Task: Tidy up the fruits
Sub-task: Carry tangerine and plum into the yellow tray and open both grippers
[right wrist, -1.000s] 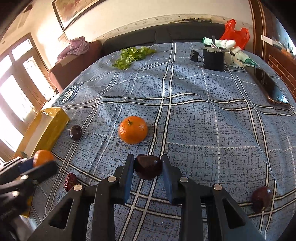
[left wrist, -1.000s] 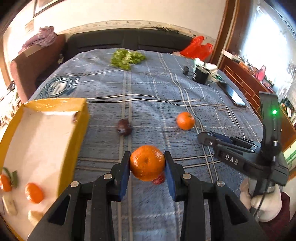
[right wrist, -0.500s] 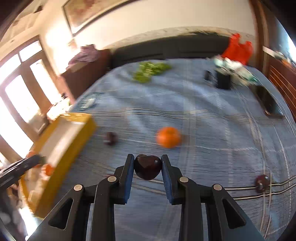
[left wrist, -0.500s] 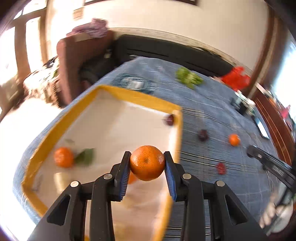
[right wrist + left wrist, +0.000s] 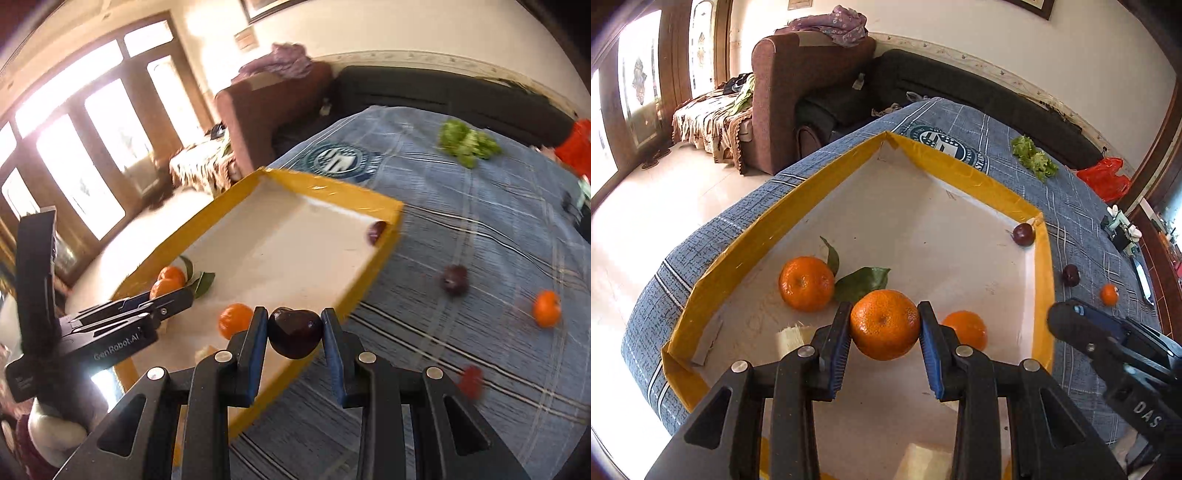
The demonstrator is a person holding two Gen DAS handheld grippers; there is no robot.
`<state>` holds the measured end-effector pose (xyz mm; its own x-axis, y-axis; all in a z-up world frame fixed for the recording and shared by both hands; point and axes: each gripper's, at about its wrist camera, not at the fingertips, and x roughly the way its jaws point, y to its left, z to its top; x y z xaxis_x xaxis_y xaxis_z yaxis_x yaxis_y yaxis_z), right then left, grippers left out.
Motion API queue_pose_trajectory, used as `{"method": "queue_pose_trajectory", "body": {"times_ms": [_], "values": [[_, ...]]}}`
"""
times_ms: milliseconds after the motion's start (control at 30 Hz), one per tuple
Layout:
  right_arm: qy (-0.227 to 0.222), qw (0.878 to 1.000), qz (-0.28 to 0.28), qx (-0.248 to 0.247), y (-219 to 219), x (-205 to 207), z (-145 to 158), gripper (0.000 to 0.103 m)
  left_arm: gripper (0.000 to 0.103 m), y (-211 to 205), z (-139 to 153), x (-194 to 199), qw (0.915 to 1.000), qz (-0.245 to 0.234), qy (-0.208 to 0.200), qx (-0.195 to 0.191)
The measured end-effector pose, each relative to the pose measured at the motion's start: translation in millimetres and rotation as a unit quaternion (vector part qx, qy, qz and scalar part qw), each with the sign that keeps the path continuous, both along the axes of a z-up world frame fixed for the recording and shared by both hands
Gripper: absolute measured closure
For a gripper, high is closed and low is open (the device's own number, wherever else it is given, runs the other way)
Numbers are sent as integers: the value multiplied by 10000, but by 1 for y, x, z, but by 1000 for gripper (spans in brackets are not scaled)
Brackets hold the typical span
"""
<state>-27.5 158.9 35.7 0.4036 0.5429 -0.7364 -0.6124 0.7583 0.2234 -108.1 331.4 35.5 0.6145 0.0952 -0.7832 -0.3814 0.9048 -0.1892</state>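
Orange fills the gap between our left gripper's [image 5: 884, 341] pads: a mandarin [image 5: 884, 325] is clamped there, hanging above the near part of the yellow-rimmed tray [image 5: 1043, 280]. Two more mandarins lie on the tray's white floor, one with leaves [image 5: 806, 283] to the left and one [image 5: 966, 328] just right of our fingers, while a dark plum [image 5: 1023, 235] sits in the far right corner.

Our right gripper [image 5: 294, 338] is closed on another dark plum [image 5: 294, 332], held over the tray's near right rim, by our reading not yet fully over the floor.

We judge the step in hand to be the drop-off. The left needs lowering toward a bare patch between the resting mandarins, then its jaws opened gently so the fruit does not roll. The right needs to come further in over the tray first.

On the blue checked cloth [image 5: 480, 229] outside, a plum [image 5: 454, 279], a mandarin [image 5: 546, 308] and a small red fruit [image 5: 470, 380] wait.

How high either fruit hangs above the tray we cannot tell. The right view is blurred, so the red fruit's kind is unclear, and pale pieces at the tray's near edge are cut off by our fingers.
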Motion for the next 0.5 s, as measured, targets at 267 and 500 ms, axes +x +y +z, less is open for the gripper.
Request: {"method": "queue_pose_trajectory", "body": {"times_ms": [267, 500], "values": [[83, 9993, 62, -353, 34, 14, -23, 69, 63, 3, -4, 2, 9999, 124, 11, 49], [92, 9989, 67, -447, 47, 21, -28, 67, 47, 3, 11, -6, 9989, 267, -130, 354]]}}
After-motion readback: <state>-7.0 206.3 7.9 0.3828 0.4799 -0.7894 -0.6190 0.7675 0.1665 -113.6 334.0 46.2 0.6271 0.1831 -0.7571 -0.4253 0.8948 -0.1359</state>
